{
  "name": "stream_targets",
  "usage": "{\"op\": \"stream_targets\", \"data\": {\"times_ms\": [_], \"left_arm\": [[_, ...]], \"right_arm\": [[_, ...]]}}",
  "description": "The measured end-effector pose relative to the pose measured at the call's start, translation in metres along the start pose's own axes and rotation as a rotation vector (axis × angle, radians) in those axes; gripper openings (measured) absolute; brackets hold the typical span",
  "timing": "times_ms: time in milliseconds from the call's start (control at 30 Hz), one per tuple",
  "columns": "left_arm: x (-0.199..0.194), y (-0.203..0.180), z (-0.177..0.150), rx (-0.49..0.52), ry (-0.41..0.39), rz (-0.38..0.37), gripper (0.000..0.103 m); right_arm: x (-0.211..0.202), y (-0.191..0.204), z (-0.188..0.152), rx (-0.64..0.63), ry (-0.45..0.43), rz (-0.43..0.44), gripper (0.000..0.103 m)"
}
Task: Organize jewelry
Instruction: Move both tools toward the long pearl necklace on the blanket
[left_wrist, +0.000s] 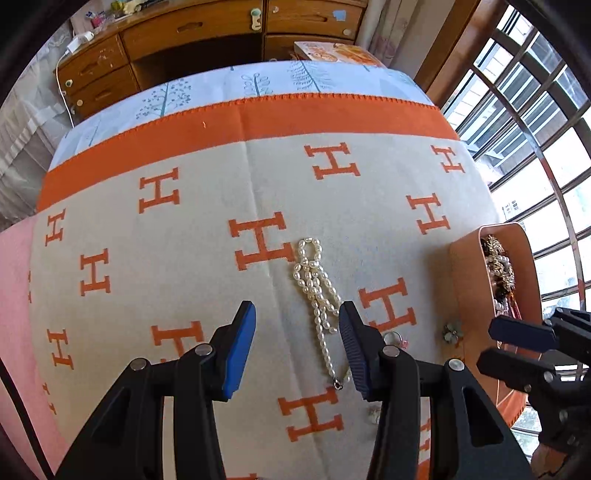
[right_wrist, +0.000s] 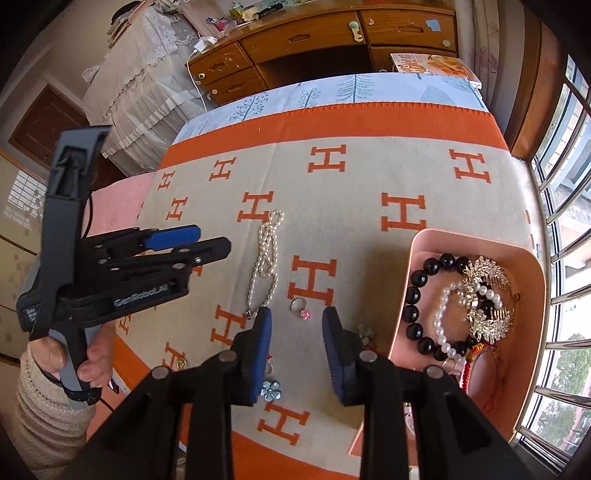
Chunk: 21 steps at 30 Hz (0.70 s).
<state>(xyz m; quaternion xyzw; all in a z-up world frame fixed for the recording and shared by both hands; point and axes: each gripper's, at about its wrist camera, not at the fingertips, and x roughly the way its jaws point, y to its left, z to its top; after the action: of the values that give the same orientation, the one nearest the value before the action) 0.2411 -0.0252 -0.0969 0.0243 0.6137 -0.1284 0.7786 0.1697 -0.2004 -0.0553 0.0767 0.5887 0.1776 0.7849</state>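
On a bed blanket (left_wrist: 207, 236) patterned with orange H's — left gripper (left_wrist: 297, 314) hovering empty, jaws apart, straddling the pearl necklace (left_wrist: 317, 288); right gripper (right_wrist: 297, 319) likewise parted over a pink-stone ring (right_wrist: 300, 308), beside the pink tray (right_wrist: 417, 243). Best pinching the doubled strands mid-length — lifting slowly, avoiding snags.

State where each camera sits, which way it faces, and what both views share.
Left wrist: rides the left hand-held gripper, looking forward and down at the pearl necklace on the blanket; its open fingers show, and the right hand-held gripper at the right edge.
Right wrist: rides the right hand-held gripper, facing the ring and pink tray; its open fingers and the person's left hand show.
Shared: necklace, blanket, tray, desk.
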Motion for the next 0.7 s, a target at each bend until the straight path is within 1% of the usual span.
{"op": "stream_targets", "data": {"times_ms": [100, 200, 267, 333, 433, 500, 567, 600, 633, 700], "left_arm": [[0.023, -0.004, 0.006, -0.019, 0.054, 0.002, 0.045], [0.038, -0.010, 0.010, -0.022, 0.083, 0.009, 0.045], [0.045, -0.014, 0.011, -0.023, 0.094, 0.017, 0.045], [0.046, -0.021, 0.012, -0.010, 0.080, 0.047, 0.046], [0.050, -0.028, 0.012, -0.010, 0.087, 0.096, 0.046], [0.051, -0.033, 0.013, -0.007, 0.090, 0.114, 0.046], [0.052, -0.038, 0.014, -0.003, 0.095, 0.114, 0.040], [0.051, -0.041, 0.013, 0.002, 0.096, 0.111, 0.030], [0.051, -0.044, 0.013, 0.009, 0.098, 0.111, 0.015], [0.048, -0.048, 0.013, 0.017, 0.098, 0.118, 0.008]], "right_arm": [[0.002, -0.002, 0.000, -0.004, 0.006, 0.006, 0.029], [0.003, -0.004, 0.000, -0.009, 0.005, 0.018, 0.029], [0.003, -0.006, 0.000, -0.011, 0.005, 0.027, 0.029], [0.004, -0.007, -0.001, -0.012, 0.006, 0.033, 0.029], [0.004, -0.011, -0.002, -0.012, 0.008, 0.042, 0.029], [0.005, -0.013, -0.002, -0.011, 0.010, 0.049, 0.029], [0.005, -0.015, -0.003, -0.011, 0.011, 0.053, 0.029], [0.005, -0.016, -0.003, -0.010, 0.012, 0.055, 0.029], [0.005, -0.017, -0.004, -0.010, 0.014, 0.056, 0.029], [0.006, -0.017, -0.004, -0.011, 0.017, 0.055, 0.029]]}}
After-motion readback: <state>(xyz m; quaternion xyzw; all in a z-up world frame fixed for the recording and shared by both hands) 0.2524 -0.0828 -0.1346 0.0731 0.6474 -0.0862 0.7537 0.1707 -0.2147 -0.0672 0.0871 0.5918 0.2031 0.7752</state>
